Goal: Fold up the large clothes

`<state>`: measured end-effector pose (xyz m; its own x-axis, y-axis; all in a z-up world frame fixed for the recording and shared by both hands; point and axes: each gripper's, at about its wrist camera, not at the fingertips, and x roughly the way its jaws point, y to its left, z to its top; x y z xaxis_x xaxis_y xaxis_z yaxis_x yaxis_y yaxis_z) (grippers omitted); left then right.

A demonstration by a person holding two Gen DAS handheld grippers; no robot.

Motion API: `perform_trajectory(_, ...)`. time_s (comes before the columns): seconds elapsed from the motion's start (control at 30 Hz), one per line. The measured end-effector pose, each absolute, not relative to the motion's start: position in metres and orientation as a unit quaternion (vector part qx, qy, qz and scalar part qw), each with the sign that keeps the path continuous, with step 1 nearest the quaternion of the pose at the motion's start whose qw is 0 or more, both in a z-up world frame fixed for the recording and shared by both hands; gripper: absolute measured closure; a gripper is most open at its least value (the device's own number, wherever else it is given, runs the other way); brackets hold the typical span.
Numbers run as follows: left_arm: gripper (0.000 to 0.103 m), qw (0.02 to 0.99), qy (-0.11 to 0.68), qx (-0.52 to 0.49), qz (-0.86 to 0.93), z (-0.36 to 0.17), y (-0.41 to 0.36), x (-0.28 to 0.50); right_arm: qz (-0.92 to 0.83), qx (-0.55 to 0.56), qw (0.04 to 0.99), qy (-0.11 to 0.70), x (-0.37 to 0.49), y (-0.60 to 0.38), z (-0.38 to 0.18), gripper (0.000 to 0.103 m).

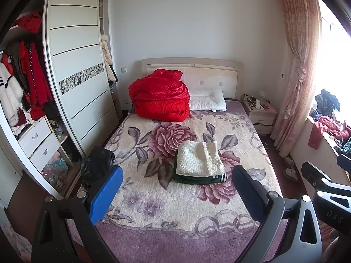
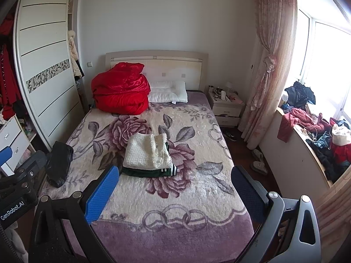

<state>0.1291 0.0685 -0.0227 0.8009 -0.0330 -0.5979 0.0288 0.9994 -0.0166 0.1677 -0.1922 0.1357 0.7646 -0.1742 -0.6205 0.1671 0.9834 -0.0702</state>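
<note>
1. Two folded garments show in the left wrist view, stacked in the middle of the bed [image 1: 153,197]: a cream knitted sweater [image 1: 198,159] lies on top of a dark green garment [image 1: 197,178] with white stripes at its edge. The left gripper [image 1: 175,197] hovers above the foot of the bed, its fingers [image 1: 105,195] spread wide apart and holding nothing. A black garment [image 1: 97,163] lies bunched at the bed's left edge, just beyond the blue finger. A red quilt [image 1: 160,95] is piled at the headboard beside a white pillow [image 1: 207,99]. A wardrobe [image 1: 76,76] stands to the left, and part of the right gripper shows at the right edge.

2. From the right wrist view, the right gripper [image 2: 174,194] also hangs over the foot of the bed [image 2: 175,197], fingers [image 2: 103,191] wide apart and empty. The cream knitted sweater [image 2: 147,151] rests on the dark green garment [image 2: 151,172], well ahead of the fingers. The black garment [image 2: 59,164] sits at the left edge of the bed. A heap of clothes [image 2: 318,140] covers the windowsill on the right, near a pink curtain [image 2: 269,65] and a nightstand [image 2: 226,105].
</note>
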Motion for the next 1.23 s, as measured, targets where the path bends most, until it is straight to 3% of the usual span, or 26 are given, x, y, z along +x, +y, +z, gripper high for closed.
perform_trajectory(1.23, 0.002, 0.949, 0.314, 0.007, -0.003, -0.027, 0.071, 0.118, -0.088, 0.000, 0.937, 0.338, 0.156, -0.181, 0.125, 0.000)
